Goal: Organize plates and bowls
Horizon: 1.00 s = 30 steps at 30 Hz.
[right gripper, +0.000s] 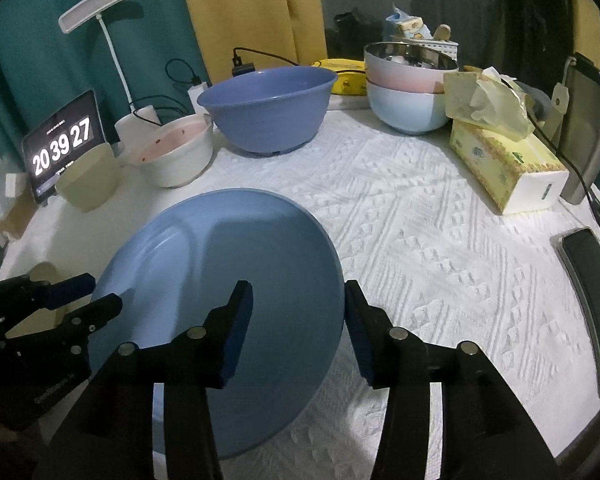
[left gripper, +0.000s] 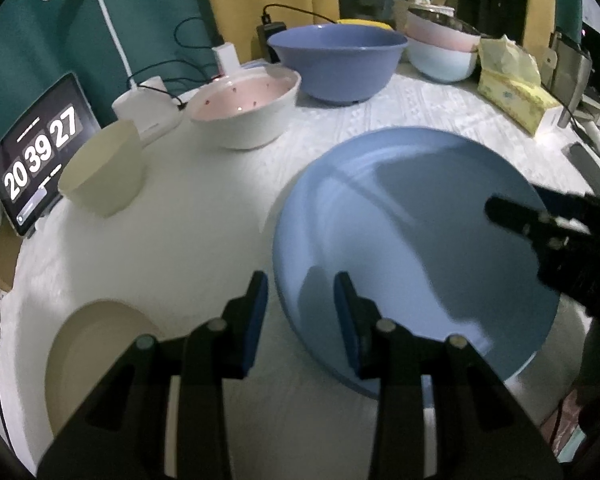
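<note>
Right wrist view: blue plate [right gripper: 228, 280] flat on counter [right gripper: 420, 240], rim between spread right gripper [right gripper: 298, 296] and spread left gripper [right gripper: 88, 292]; best pinched squarely, lifted level.

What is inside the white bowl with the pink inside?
The white bowl with the pink interior shows only small red spots on its pink lining; nothing visibly sits in it. Its near wall hides the bottom, so that part is unseen.

The left gripper [left gripper: 301, 300] is black plastic with two long fingers. Each finger has a flat blue pad [left gripper: 256, 320] and round silver screws. The right gripper [right gripper: 299, 312] looks the same, black with blue pads.
</note>
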Motion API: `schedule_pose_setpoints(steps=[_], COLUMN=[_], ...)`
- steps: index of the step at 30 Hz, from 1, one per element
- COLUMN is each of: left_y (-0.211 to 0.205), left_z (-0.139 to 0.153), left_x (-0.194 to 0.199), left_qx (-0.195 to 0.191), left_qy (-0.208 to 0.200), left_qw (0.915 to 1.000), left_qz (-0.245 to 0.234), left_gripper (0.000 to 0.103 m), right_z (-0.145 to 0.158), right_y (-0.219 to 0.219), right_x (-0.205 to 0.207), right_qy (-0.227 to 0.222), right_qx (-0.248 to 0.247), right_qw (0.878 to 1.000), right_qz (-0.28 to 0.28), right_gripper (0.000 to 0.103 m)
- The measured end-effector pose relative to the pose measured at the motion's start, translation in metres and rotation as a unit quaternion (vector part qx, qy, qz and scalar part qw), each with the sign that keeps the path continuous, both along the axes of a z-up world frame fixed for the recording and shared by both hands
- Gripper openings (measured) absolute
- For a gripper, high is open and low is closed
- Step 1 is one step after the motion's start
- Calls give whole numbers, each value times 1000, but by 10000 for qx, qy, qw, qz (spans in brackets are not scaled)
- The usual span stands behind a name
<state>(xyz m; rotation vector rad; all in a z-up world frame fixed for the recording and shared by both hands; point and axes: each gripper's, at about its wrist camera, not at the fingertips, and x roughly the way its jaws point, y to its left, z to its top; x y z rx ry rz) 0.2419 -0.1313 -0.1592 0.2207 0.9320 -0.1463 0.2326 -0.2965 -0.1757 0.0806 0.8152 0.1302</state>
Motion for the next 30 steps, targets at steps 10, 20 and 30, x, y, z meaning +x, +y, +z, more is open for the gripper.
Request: schedule_pose_setpoints(steps=[10,20,30], left_y=[9,21,34], left_z=[5,14,23], left_x=[-7,-15,-28], left_qx=[-99,-215,-331], left_qy=[-48,-155,-311], left_qw=[9999,9995,9987], left_qz=[108,166,212], left_gripper=[36,36,36], right_z=[-1,8,24], right_y=[4,7,16], right_x=[-6,-16,-31], right_qy=[61,-6,-186], right_qx=[-178,-260,-303], right_qw=[9998,9995,9991], right_qz=[-2,-190,-225], right_gripper=[59,59,59])
